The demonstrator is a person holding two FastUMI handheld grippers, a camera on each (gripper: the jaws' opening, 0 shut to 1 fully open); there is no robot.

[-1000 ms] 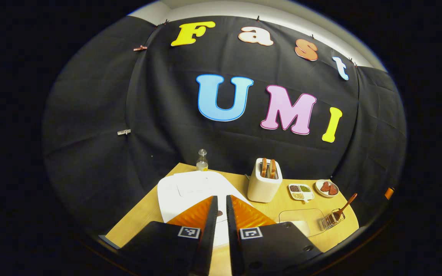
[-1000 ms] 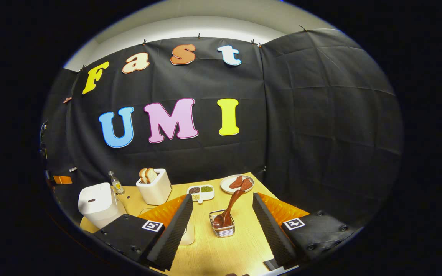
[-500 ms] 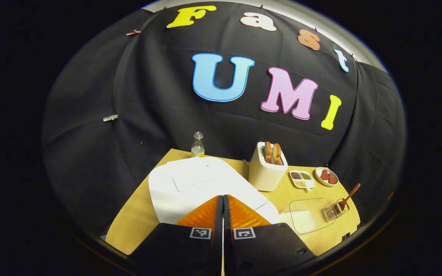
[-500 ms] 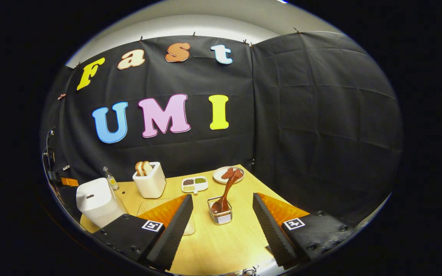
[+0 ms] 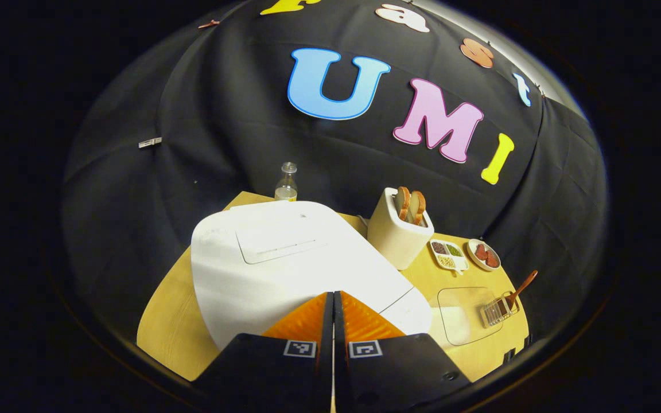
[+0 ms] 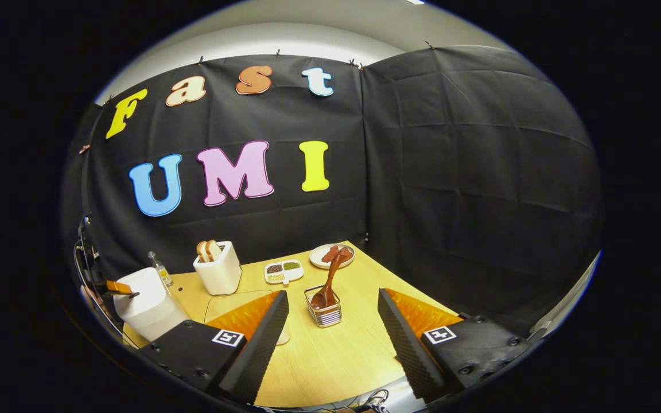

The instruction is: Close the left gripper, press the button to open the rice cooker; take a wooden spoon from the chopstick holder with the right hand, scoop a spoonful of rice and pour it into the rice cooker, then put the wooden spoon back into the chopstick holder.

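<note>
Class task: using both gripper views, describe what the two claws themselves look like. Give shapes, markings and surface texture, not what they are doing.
The left claw has two wedge-shaped fingers on black blocks, each block carrying a small square black-and-white marker. The right claw is built the same way: black blocks with round screw holes, one square marker each, and fingers with ridged inner faces. No sleeve or cable is clearly tied to either.

Cloth-walled booth; table [image 6: 330,355] with toaster [image 6: 218,274]
</note>
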